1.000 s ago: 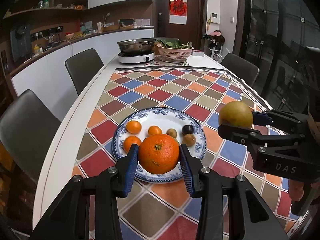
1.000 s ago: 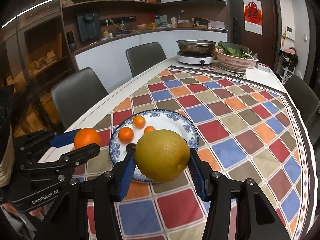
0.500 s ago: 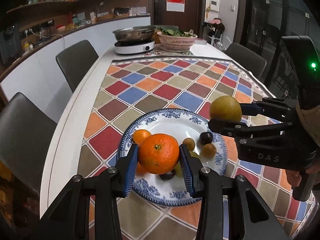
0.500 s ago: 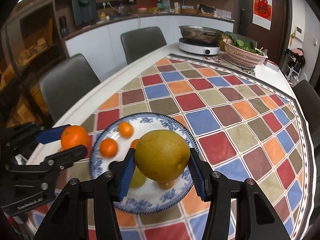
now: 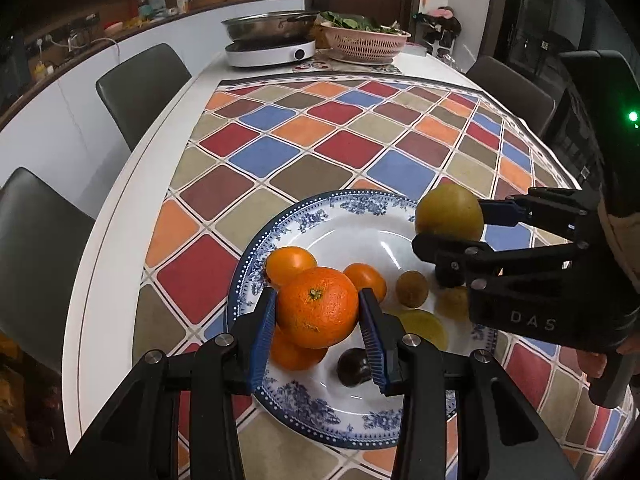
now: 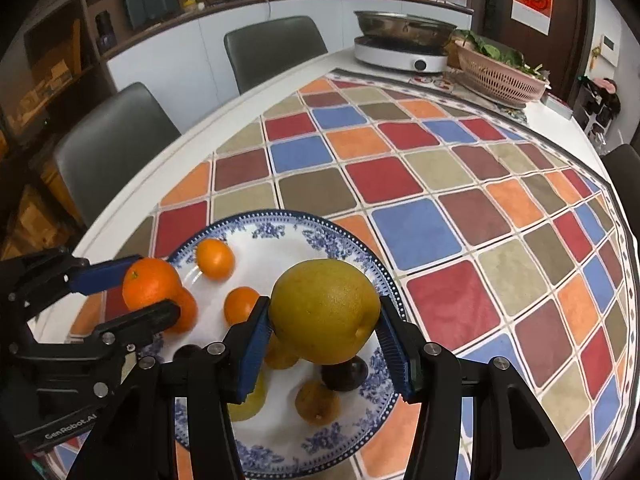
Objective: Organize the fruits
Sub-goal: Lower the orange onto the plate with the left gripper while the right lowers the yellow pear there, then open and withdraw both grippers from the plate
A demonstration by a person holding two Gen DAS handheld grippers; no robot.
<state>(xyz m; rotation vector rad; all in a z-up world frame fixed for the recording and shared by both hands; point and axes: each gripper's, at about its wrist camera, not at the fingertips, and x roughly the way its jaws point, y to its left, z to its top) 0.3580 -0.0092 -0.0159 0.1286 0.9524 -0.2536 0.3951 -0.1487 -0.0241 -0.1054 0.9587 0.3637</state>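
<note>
My left gripper (image 5: 318, 314) is shut on a large orange (image 5: 317, 307) and holds it above the left side of the blue-and-white plate (image 5: 344, 210). My right gripper (image 6: 324, 322) is shut on a big yellow-green pear (image 6: 325, 311) above the plate's right side; it shows in the left wrist view too (image 5: 449, 219). On the plate (image 6: 280, 228) lie small oranges (image 6: 215, 259), brown kiwis (image 5: 411, 289), a dark plum (image 5: 354, 367) and a yellow fruit (image 5: 424, 325). The left gripper with its orange (image 6: 151, 283) shows in the right wrist view.
The plate sits on a chequered cloth (image 5: 320, 152) near the table's front left edge (image 5: 104, 264). A cooker with a steel pan (image 5: 272, 46) and a pink basket of greens (image 5: 362, 42) stand at the far end. Grey chairs (image 5: 140, 88) line the left side.
Both grippers have moved forward and down over the plate, each still holding its fruit. The plate now looks closer and fills more of both views.
</note>
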